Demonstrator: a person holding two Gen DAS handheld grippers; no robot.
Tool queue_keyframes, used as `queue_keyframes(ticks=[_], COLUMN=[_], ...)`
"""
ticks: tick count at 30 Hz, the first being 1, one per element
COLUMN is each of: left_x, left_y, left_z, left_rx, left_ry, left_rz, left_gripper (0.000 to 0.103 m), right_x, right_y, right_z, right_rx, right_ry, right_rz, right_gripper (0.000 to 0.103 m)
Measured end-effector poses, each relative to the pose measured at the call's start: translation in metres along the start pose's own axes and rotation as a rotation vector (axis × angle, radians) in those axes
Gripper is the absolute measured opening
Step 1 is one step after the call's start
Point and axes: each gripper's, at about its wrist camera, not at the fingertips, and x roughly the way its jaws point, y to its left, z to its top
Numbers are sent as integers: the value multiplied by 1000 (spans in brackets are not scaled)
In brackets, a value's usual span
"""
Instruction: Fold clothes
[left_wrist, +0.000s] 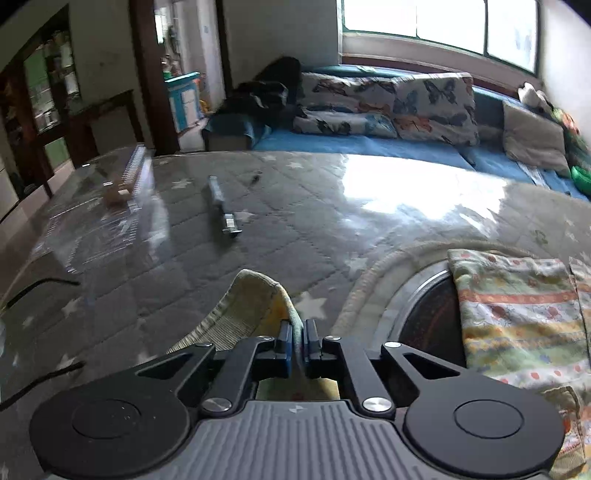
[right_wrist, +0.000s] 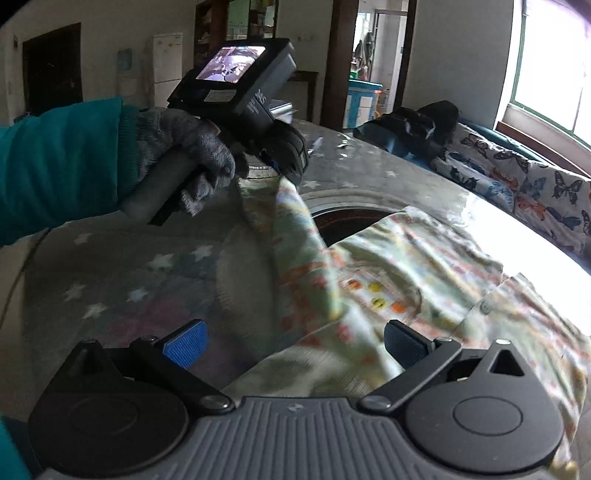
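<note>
The patterned garment (right_wrist: 406, 266), pale with orange stripes and small coloured dots, is lying spread over the right part of the glass-topped desk (left_wrist: 258, 206), partly covering a dark round opening (left_wrist: 428, 317) ringed by a pale cord. One ribbed cuff (left_wrist: 243, 306) of it is rising off the desk, and the left tool (left_wrist: 298, 341) is pinching that cuff between its blue pads, jaws drawn together on the cloth. In the right wrist view the same left tool (right_wrist: 291, 166) is sitting above and to the left of the garment, with the sleeve hanging from it in a taut band down to the body of the cloth. A hand in a grey glove (right_wrist: 188, 147), with a teal sleeve (right_wrist: 62, 162) behind it, is gripping the handle of that tool, whose small screen is lit.

The right tool (right_wrist: 295, 343) is hovering low over the near edge of the garment with its fingers spread wide apart, the ribbed hem lying between and just beneath them; whether the pads are touching the cloth is unclear.

Farther out on the desk, a small metal object (left_wrist: 223, 206) and a comb-like rack (left_wrist: 136, 170) are lying well apart from the garment. Beyond the desk, butterfly-print cushions (left_wrist: 417, 103) are resting on a blue sofa (left_wrist: 369, 146) under a bright window (left_wrist: 436, 22)
</note>
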Motion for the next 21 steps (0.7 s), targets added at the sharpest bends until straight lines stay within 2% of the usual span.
queue_keyframes(ticks=[9, 12, 15, 16, 17, 19, 21], left_x=[-82, -101, -103, -100, -98, -94, -96], left_y=[47, 60, 70, 73, 76, 80, 83], left_z=[-33, -53, -72, -78, -82, -88, -87], left_rx=[-104, -143, -169, -181, -192, -207, -211], left_ry=[-170, -191, -161, -145, -130, -110, -118], left_rz=[16, 12, 27, 32, 34, 31, 29], left_gripper=[4, 4, 4, 4, 4, 4, 4], right_x=[-19, -17, -17, -18, -19, -22, -25], right_y=[34, 37, 35, 34, 32, 26, 18], right_z=[-19, -23, -26, -27, -27, -27, -27], right_rx=[-83, -77, -43, -36, -26, 11, 54], right_ry=[-7, 9, 23, 22, 21, 22, 24], right_rz=[-23, -34, -33, -37, -44, -48, -47], right_gripper=[91, 84, 76, 72, 61, 48, 30])
